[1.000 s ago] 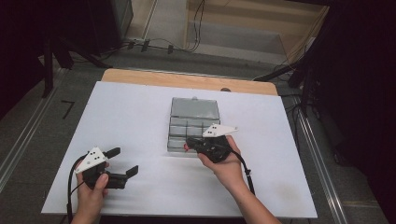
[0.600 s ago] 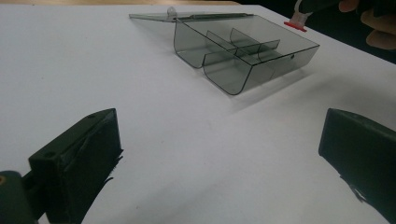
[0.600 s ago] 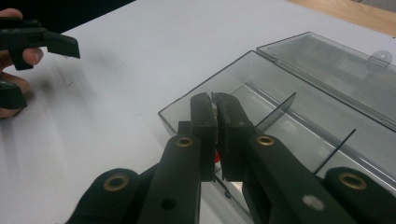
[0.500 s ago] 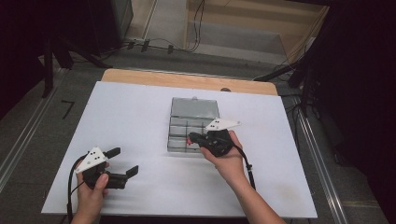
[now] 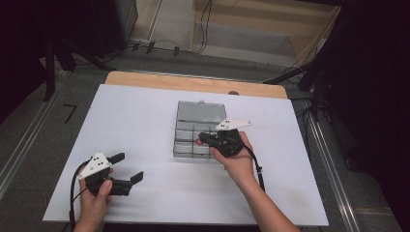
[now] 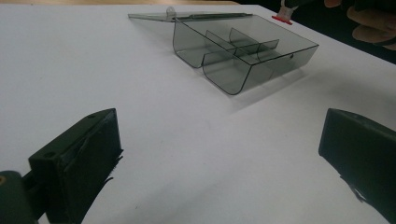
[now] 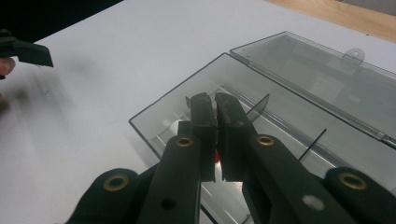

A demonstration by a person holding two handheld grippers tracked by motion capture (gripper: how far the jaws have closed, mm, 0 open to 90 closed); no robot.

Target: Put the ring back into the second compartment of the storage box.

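A clear plastic compartment box [image 5: 182, 140] lies at the middle of the white table, its lid [image 5: 200, 111] folded flat on the far side. My right gripper [image 5: 200, 140] hovers over the box's near compartments, shut on a small red piece [image 5: 197, 142]. In the right gripper view the jaws [image 7: 208, 100] stand close together above the box [image 7: 159, 116], with a bit of red [image 7: 215, 158] pinched between them. From the left gripper view the box [image 6: 233, 70] is ahead and the red piece [image 6: 281, 18] hangs beyond it. My left gripper [image 5: 128, 166] rests open at the near left, nothing between its jaws [image 6: 219, 126].
The white sheet [image 5: 135, 121] covers the table, and a wooden strip [image 5: 193, 83] shows along its far edge. Dark floor, rails and cables surround the table. The box's dividers [image 6: 243, 44] split it into several empty compartments.
My right gripper has edged a little farther over the box with the red piece. The left gripper has not moved.
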